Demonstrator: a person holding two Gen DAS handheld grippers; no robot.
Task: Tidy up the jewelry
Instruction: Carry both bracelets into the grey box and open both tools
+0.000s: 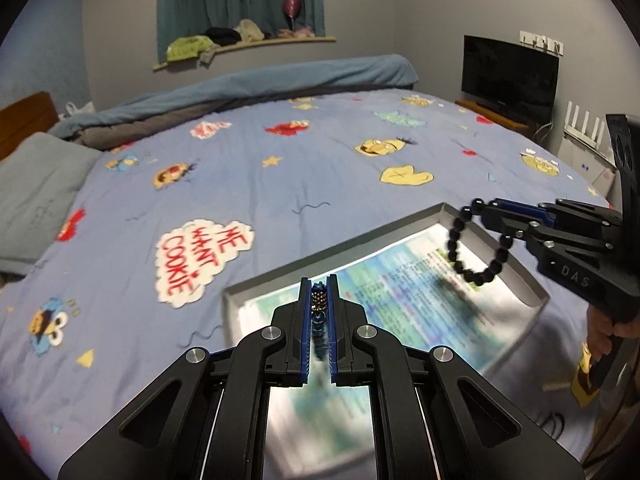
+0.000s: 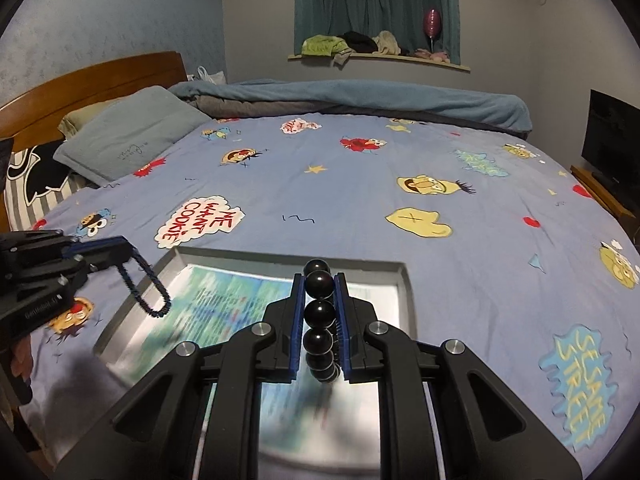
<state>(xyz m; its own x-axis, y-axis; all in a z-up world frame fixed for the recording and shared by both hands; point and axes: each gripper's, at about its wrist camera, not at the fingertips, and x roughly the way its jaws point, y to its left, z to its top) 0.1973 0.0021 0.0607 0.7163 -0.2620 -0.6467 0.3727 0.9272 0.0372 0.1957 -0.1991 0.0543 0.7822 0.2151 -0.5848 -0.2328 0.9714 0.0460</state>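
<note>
On the left, the left gripper had its fingers pinched closed on a blue beaded bracelet, whose loop hung below them as a slim, stretched-out oval, seen best from the right wrist camera. It hung over the left part of a shallow grey tray lying on the bed. A printed sheet lined the tray floor, but its text was too blurred to read.

To the right, the right gripper was clamped on a black beaded bracelet. That loop dangled rounder and wider, over the tray's far right corner. In the right wrist view its large beads ran in a line between the closed fingers.

The deciding relation, as I judged it: both bracelets hung straight down from their fingers with the tray directly beneath, so each would go down rather than across. Neither hand looked clearly nearer the tray. The two loops were well apart, which should keep them from tangling.

Readable writing: "ME WANT COOKIE" on the blue bedsheet, "SESAME STREET" further right, and "DAS" on the right gripper's body.
</note>
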